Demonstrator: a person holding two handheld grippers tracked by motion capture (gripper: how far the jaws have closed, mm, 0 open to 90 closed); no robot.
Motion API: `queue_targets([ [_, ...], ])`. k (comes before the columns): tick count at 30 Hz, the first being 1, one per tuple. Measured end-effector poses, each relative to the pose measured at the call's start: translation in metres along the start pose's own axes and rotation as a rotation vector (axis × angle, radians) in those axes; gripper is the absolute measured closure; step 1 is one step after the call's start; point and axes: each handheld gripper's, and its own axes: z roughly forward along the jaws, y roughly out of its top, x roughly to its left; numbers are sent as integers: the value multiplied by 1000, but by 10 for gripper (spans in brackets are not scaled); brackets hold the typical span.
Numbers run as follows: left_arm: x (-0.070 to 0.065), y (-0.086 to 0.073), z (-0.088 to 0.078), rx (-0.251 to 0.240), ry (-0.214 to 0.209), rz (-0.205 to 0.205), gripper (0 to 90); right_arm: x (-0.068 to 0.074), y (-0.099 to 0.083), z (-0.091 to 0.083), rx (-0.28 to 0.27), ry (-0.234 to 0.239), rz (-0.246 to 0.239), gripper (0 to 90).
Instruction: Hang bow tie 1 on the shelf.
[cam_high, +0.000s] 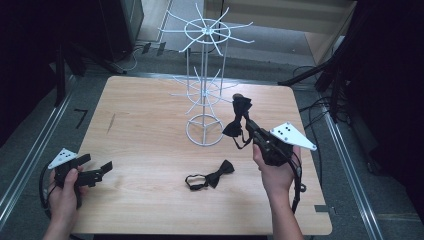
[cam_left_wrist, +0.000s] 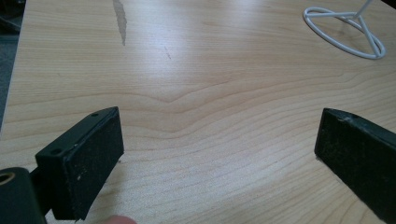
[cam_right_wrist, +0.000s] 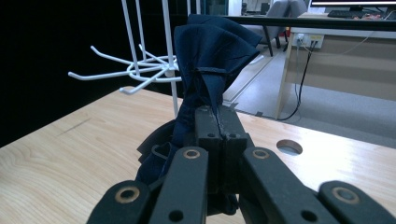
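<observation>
A dark bow tie (cam_high: 239, 118) hangs in the air right of the white wire rack (cam_high: 205, 85), with my right gripper (cam_high: 246, 121) shut on it. In the right gripper view the tie (cam_right_wrist: 205, 60) bunches up above the closed jaws, my right gripper (cam_right_wrist: 218, 122) pinching its fabric, and the rack's lower hooks (cam_right_wrist: 135, 70) spread just left of it. A second black bow tie (cam_high: 212, 176) with its strap lies flat on the table in front of the rack. My left gripper (cam_high: 97, 170) hovers open at the table's near left; its pads (cam_left_wrist: 95, 161) stand wide apart over bare wood.
The rack's round base (cam_high: 205, 131) stands on the wooden table (cam_high: 150, 130) at centre back; it also appears at top right in the left gripper view, base (cam_left_wrist: 345, 32). A cable hole (cam_right_wrist: 288, 147) lies in the tabletop. Metal rails and cables border the table.
</observation>
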Motion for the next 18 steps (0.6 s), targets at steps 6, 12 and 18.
queue_targets([
  [6,0,0,0,-5,-1,-4,16,0,7,4,-4,-3,-2,900],
  [12,1,0,0,-5,-2,-4,16,-10,9,6,1,-38,16,900],
  [18,0,0,0,-5,-1,-5,17,-21,9,14,27,-79,22,900],
])
